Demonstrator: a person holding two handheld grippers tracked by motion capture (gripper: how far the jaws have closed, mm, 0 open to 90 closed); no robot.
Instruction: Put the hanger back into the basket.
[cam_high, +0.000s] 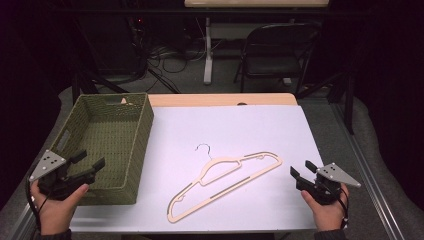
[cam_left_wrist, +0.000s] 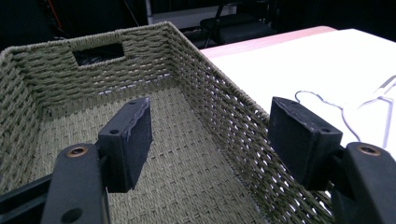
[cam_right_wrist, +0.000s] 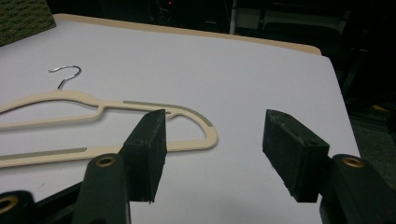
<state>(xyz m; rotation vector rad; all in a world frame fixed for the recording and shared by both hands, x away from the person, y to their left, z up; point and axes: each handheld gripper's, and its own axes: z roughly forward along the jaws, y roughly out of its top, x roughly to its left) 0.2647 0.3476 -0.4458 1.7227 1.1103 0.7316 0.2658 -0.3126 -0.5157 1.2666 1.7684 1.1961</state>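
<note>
Both grippers released and empty, left gripper (cam_high: 92, 161) over basket (cam_high: 135, 150) at tabletop's (cam_high: 260, 125) left edge, right gripper (cam_high: 301, 170) near right edge beside hanger (cam_high: 225, 184) lying flat mid-tabletop; risk: thin, probably slick hanger skids from fingers.

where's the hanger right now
In the high view the hanger lies flat on the white table, between the green basket on its left and the right gripper, touching neither.
</note>
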